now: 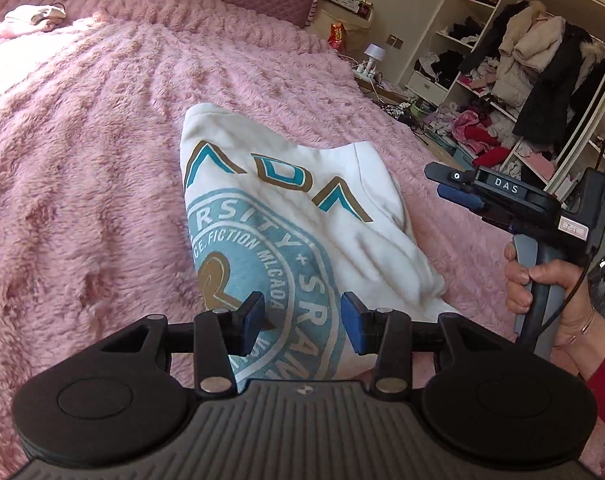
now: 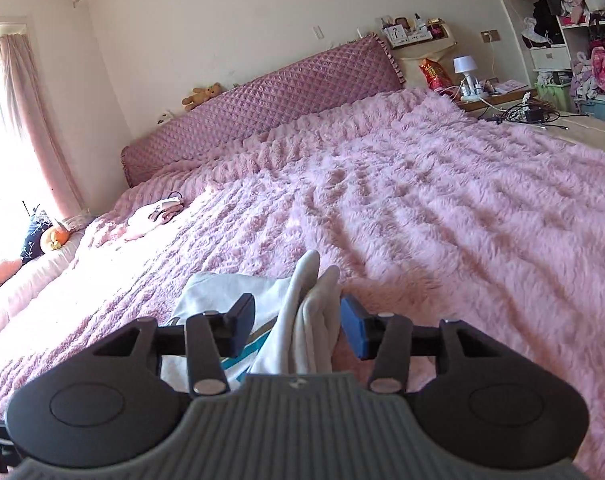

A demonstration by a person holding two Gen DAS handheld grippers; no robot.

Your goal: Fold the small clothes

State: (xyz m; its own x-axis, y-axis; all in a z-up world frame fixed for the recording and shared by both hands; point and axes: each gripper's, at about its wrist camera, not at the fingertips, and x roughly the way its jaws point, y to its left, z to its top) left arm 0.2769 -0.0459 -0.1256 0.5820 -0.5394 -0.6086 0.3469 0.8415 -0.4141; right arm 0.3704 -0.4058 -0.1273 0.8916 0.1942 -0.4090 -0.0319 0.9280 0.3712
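Note:
A white shirt (image 1: 302, 208) with a teal round print and teal-and-gold letters lies partly folded on the pink fluffy bedspread (image 1: 82, 160). My left gripper (image 1: 302, 322) is open, its jaws apart just above the shirt's near printed part. My right gripper (image 1: 446, 186) shows from the side to the right of the shirt, held in a hand; there I cannot tell its opening. In the right wrist view my right gripper (image 2: 296, 326) is open, and a raised white fold of the shirt (image 2: 310, 312) stands between its jaws without being pinched.
A small heap of pale clothes (image 1: 34, 18) lies far up the bed near the quilted purple headboard (image 2: 262, 108). An open wardrobe with coats and piled clothes (image 1: 534, 80) stands to the right. A bedside shelf with a lamp (image 2: 464, 68) and cables is beyond the bed.

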